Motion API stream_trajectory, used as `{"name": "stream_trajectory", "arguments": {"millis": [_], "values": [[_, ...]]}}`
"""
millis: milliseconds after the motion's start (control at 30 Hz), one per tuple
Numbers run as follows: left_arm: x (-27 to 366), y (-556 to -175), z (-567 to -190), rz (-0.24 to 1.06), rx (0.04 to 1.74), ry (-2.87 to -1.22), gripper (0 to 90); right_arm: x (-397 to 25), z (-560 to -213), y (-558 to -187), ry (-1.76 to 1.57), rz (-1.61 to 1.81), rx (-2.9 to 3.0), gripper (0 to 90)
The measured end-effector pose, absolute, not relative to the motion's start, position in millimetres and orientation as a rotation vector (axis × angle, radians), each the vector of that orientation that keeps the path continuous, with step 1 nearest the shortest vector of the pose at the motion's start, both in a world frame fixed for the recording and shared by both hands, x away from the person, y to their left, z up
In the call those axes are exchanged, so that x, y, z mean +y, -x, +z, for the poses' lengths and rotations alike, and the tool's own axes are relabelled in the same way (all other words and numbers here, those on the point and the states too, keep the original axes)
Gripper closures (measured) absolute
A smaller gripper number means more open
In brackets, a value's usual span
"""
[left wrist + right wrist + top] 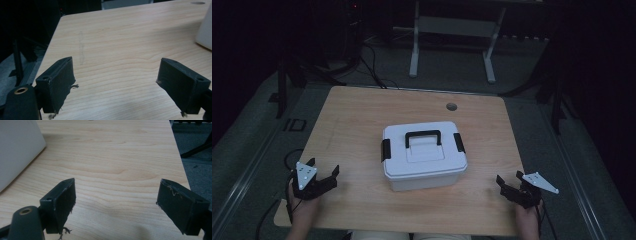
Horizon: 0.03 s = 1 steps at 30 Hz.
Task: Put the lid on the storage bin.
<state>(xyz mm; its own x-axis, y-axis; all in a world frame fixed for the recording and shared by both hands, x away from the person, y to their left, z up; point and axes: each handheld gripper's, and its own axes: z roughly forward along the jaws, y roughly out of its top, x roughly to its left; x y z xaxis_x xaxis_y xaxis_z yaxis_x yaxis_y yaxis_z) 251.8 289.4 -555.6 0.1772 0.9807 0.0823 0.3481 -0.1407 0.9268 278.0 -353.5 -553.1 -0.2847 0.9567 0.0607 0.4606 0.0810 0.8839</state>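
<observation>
White box (424,156) w/ black handle (423,136) sits mid-surface (352,115), lid on, black latches on both ends, handle lying flat on the lid. L claw (323,167) near the surface's front-left corner, jaws wide apart, nothing btwn them, well apart from box. R claw (508,181) near the front-right edge, jaws also wide apart, empty, aimed inward. In left gripper view, box (205,30) edge shows at far right; in right gripper view, box (17,150) side at left. Round hole (451,106) in surface behind box.
</observation>
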Motion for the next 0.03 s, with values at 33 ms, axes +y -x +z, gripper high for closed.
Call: {"name": "stream_trajectory", "arguments": {"millis": [33], "values": [[289.6,-251.5,-555.5,0.972,1.290,-1.632,13.7,-353.0,-553.1,-278.2,-1.396,1.149,1.811,15.2]]}}
